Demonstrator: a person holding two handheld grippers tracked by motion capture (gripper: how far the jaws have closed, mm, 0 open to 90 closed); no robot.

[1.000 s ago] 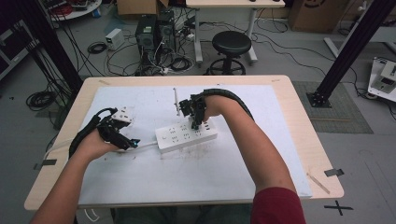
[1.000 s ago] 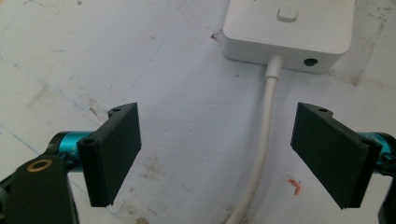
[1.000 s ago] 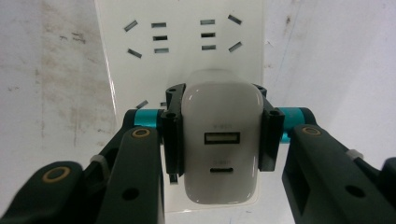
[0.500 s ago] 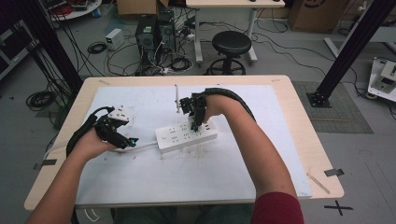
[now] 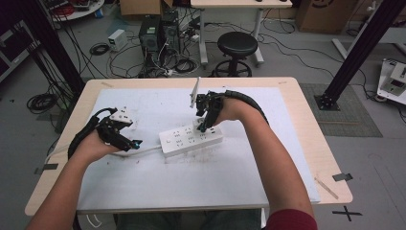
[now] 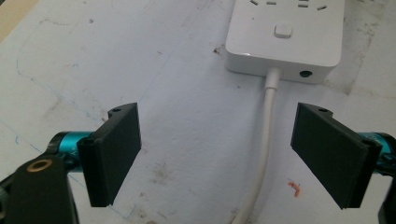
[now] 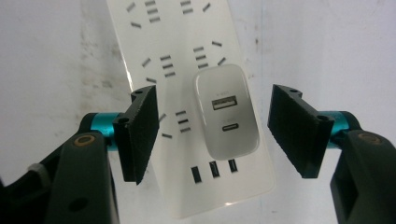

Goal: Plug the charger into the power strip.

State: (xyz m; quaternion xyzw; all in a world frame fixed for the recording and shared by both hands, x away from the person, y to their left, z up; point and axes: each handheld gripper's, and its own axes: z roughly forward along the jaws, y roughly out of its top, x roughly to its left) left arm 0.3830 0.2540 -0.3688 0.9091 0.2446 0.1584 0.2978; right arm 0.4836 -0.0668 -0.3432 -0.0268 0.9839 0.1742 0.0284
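My right gripper [image 7: 212, 133] has just opened its jaws and lifted slightly; the white rectangular USB charger [image 7: 226, 111] sits released between them, plugged into the white plastic power strip [image 5: 191, 139] at frame centre. Left gripper [image 6: 217, 154] is open astride the strip's white cable [image 6: 264, 140].

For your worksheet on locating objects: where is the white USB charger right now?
In the right gripper view, the white USB charger sits plugged into the power strip, between the open right gripper jaws, untouched.
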